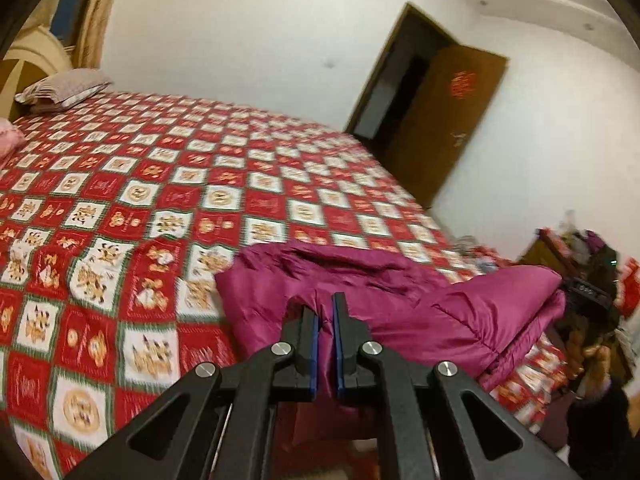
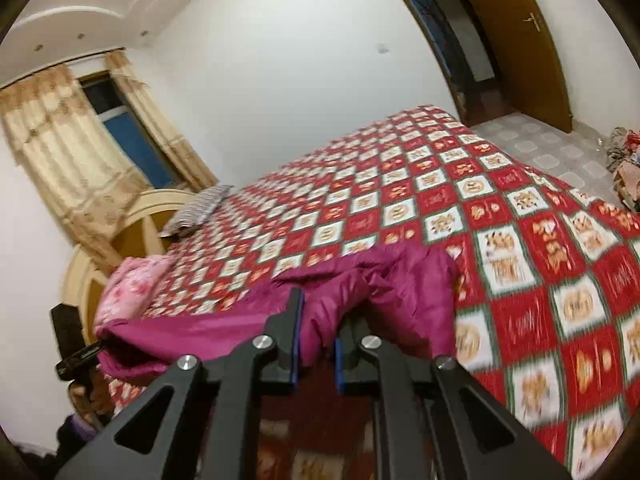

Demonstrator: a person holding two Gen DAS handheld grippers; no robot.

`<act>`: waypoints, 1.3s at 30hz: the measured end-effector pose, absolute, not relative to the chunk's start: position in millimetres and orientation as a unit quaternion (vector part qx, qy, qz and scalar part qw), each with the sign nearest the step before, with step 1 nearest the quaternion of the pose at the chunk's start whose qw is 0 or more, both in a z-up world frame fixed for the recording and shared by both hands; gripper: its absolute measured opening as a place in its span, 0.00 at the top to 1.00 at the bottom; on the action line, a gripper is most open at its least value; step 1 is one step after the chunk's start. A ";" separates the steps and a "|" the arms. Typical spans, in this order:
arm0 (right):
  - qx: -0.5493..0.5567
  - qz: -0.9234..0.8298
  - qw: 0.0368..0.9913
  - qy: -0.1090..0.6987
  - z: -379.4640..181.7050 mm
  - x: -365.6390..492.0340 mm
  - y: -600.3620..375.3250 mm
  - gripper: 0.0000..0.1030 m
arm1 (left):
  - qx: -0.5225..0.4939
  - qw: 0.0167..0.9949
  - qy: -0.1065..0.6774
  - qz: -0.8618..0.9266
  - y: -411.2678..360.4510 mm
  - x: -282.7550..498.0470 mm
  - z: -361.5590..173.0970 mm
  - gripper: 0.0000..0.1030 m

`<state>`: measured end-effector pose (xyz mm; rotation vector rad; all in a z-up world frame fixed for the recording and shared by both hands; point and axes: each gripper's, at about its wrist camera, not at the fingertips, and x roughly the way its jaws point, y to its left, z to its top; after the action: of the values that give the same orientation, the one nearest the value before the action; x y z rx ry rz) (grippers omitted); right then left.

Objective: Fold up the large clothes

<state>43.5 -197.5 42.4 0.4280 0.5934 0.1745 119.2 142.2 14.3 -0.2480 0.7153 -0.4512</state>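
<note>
Left gripper (image 1: 325, 312) seemingly pinching magenta jacket (image 1: 400, 304)

Most of the bed cover (image 1: 168, 184) is lying bare, so room is being left across its middle. The near edge is being blocked by the purple coat (image 1: 384, 300). The far corner is being taken by pillows (image 1: 64, 90).

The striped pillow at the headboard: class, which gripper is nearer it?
Left. The left gripper grips the magenta jacket on the striped pillow's side; the right gripper grips the far end.

left wrist: low, close | right wrist: same | shared: bed (image 1: 168, 184)
</note>
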 end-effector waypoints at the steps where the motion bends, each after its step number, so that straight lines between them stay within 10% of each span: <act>1: 0.214 0.082 0.928 0.294 37.9 53.6 -202.8 0.85 | -0.119 0.904 0.353 -0.209 141.3 128.6 10.1 0.95; 14: 0.253 -0.003 0.894 0.371 -74.3 186.5 -229.7 0.83 | -0.130 0.877 0.447 -0.124 122.3 245.2 -80.4 0.94; 17: 0.247 -0.033 0.896 0.367 -84.7 196.3 -232.5 0.70 | -0.185 0.856 0.463 -0.138 132.7 257.6 -92.2 0.93; 19: 0.258 -0.044 0.893 0.366 -91.3 202.7 -238.1 0.37 | -0.240 0.838 0.464 -0.161 144.2 263.4 -93.8 0.92; 21: 0.276 -0.036 0.890 0.360 -97.2 204.3 -243.8 0.26 | -0.307 0.812 0.460 -0.187 163.0 269.0 -93.6 0.91; 26: 0.291 -0.032 0.888 0.355 -96.9 205.2 -252.3 0.22 | -0.312 0.834 0.423 -0.171 181.4 267.1 -64.8 0.88; 31: 0.324 -0.039 0.896 0.300 -70.1 183.1 -268.4 0.08 | -0.292 0.871 0.370 -0.136 193.2 250.4 -30.9 0.39; 39: 0.189 -0.026 0.923 0.334 -30.4 170.6 -216.6 0.41 | -0.103 0.910 0.378 -0.134 99.5 233.7 -27.8 0.39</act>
<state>170.6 -216.6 -30.4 0.3879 0.6854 -0.0526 233.7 99.5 -27.8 -0.2123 0.7797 -0.2772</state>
